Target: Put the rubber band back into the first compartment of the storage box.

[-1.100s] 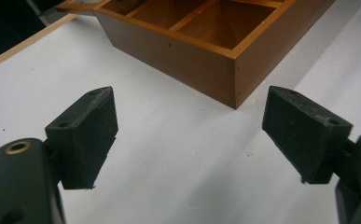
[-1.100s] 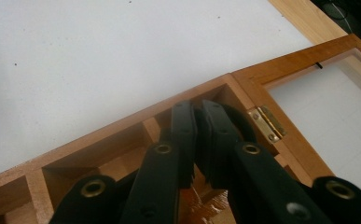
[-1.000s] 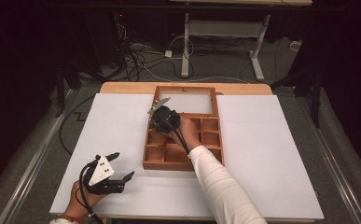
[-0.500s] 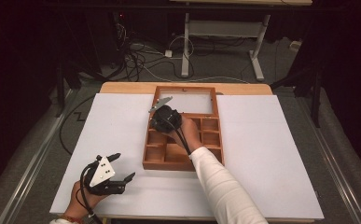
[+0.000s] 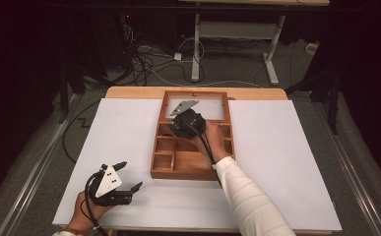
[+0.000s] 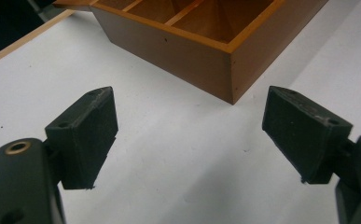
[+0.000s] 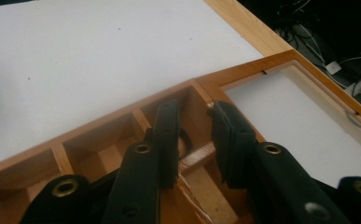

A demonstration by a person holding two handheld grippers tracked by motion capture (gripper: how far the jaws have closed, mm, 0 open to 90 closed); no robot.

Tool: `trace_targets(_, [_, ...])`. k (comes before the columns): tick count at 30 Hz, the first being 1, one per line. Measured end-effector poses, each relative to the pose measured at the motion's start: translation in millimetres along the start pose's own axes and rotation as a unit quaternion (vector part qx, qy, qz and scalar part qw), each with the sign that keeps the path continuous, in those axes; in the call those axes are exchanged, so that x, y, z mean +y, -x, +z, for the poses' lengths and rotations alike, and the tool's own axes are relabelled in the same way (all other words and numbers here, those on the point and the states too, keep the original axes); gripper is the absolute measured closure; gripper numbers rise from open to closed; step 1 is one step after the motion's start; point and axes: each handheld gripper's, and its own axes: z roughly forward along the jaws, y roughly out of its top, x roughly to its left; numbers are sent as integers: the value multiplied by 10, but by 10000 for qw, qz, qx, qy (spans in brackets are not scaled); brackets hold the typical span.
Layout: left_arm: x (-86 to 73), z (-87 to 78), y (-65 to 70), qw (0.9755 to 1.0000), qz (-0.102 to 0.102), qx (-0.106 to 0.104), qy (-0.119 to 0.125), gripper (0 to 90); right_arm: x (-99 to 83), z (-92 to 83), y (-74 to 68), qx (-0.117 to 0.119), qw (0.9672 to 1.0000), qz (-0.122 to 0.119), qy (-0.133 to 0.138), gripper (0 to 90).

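White sheeting covers the tabletop point(image 5: 286, 162). At its near left edge the left hand-held gripper point(image 5: 124, 176) rests low, jaws spread wide with nothing between them, pointing toward the near corner of the wooden compartment box point(image 5: 175, 172). Farther off, the right hand-held gripper point(image 7: 194, 140) dips into a far-left compartment of that box, jaws narrowly apart astride a wooden divider point(image 7: 197, 156). Beyond lies the box's open framed lid point(image 5: 217, 96).

No text, label, brand, number or sign can be read anywhere. The wooden box point(image 5: 193, 147), the white table cover point(image 5: 286, 162) and the grey plates on the grippers bear no legible marking, and the items on the floor beyond the table are too small to tell.
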Motion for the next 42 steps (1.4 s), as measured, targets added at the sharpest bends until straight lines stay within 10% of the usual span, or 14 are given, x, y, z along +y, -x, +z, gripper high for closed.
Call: trace_targets(42, [2, 12, 12, 10000, 24, 34, -84, 173, -334, -530, 234, -576, 9953, 439, 636, 237])
